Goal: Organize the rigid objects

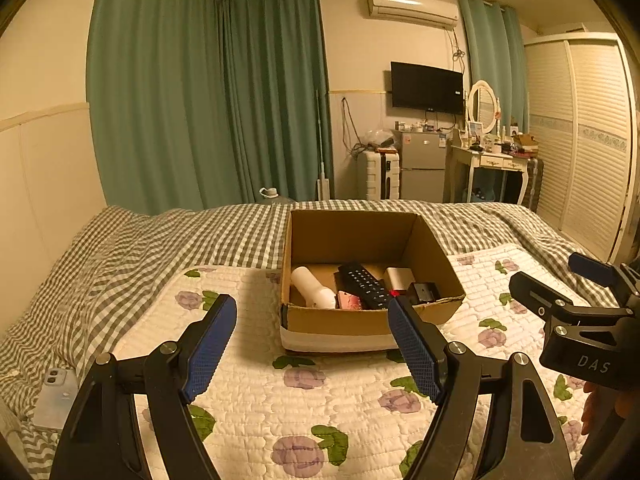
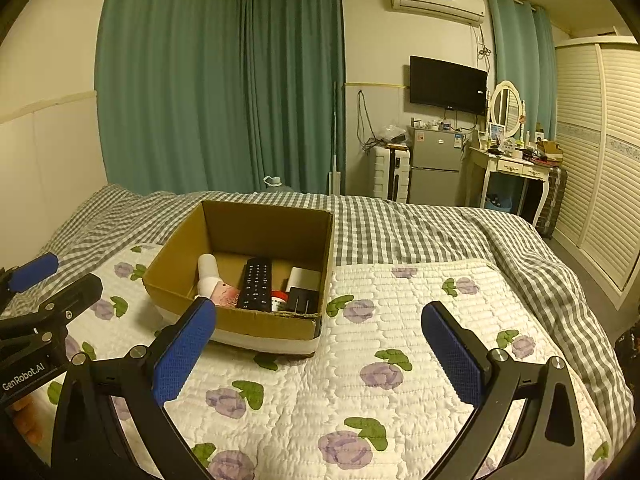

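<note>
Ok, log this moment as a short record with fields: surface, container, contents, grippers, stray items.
surface: floral quilt over a checked bedsheet
container: open cardboard box on the quilt
contents: black remote, white bottle, pink item, white box, black block
left gripper: open, empty
right gripper: open, empty
stray items: phone on the sheet, left of the quilt

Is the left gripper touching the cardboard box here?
Apart. In the right wrist view the left gripper hangs open off to the side of the cardboard box, with floral quilt showing between them.
</note>
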A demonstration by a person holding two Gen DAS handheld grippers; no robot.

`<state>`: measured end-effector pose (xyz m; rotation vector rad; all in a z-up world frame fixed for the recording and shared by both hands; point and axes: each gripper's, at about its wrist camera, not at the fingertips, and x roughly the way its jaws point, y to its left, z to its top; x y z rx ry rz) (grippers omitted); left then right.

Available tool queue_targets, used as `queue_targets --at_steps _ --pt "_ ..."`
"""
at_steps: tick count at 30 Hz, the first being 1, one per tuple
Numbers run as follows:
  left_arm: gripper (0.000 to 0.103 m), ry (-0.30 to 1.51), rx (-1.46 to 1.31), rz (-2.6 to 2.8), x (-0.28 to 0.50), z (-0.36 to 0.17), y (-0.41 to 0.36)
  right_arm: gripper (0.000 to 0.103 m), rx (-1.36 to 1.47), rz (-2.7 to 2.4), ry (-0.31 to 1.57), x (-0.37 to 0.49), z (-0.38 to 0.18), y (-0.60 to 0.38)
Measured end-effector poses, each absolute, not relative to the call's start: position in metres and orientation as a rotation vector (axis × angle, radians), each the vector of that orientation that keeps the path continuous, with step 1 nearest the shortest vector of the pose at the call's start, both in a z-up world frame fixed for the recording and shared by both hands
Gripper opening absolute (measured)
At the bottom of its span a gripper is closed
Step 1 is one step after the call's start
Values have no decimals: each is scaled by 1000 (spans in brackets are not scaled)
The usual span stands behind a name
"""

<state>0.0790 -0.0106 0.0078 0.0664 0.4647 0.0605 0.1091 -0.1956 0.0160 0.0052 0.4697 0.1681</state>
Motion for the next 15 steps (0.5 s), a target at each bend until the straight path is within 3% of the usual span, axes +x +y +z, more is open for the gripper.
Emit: queue_targets --at_steps 15 --pt "81 474 68 63 80 6 -10 103 6 161 480 110 13 -198"
